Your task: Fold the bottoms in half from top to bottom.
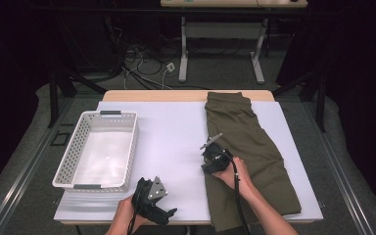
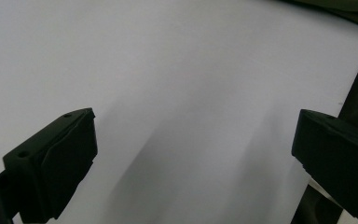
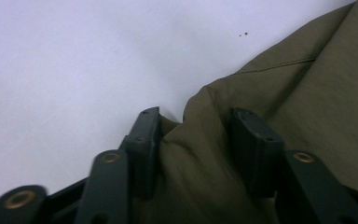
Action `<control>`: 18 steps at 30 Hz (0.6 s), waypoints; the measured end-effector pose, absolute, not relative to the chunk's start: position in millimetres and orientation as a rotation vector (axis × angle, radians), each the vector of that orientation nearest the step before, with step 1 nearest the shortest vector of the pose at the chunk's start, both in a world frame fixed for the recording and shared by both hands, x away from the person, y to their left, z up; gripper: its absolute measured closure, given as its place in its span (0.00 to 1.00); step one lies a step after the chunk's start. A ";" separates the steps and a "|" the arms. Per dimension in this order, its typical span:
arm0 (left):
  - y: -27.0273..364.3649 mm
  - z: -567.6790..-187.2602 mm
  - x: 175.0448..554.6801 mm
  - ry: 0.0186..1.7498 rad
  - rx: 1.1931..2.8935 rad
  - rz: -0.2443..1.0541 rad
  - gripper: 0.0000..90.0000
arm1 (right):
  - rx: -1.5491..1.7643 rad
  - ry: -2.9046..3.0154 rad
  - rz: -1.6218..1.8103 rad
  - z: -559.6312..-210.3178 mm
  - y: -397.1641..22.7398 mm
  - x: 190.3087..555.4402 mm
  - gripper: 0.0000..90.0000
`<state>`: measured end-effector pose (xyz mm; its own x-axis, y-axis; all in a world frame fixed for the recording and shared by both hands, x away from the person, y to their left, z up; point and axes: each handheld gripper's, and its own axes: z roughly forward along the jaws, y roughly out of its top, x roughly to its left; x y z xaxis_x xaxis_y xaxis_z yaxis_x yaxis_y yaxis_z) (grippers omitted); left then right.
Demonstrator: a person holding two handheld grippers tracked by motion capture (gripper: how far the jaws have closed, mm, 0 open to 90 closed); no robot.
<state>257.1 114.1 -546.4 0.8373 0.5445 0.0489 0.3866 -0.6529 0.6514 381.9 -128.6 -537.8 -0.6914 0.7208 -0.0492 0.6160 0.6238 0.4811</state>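
An olive green garment [image 1: 259, 147] lies flat along the right side of the white-covered table [image 1: 176, 127]. My right gripper [image 1: 209, 155] is at the garment's left edge, about halfway down. In the right gripper view the gripper [image 3: 196, 140] has a raised fold of the olive cloth [image 3: 200, 158] bunched between its two pads, which touch it on both sides. My left gripper [image 1: 155, 199] is held near the table's front edge, left of the garment. In the left gripper view its jaws stand wide apart, and the gripper [image 2: 191, 158] has only the white sheet beneath it.
A white perforated basket [image 1: 63, 161] with dark handles stands on the left of the table, with nothing in it. Bare white sheet lies between the basket and the garment. Desk legs and cables are on the floor beyond the table's far edge.
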 end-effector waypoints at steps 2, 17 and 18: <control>114.5 -546.0 257.1 0.675 2.364 0.309 0.00 | 1.095 2.592 0.642 -538.2 -128.9 381.0 0.74; 112.9 -547.3 257.5 0.682 2.364 0.308 0.00 | 1.227 2.490 0.843 -531.3 -131.2 392.3 0.94; 112.5 -547.6 257.4 0.681 2.361 0.310 0.00 | 1.237 2.479 0.868 -530.5 -130.8 393.9 0.94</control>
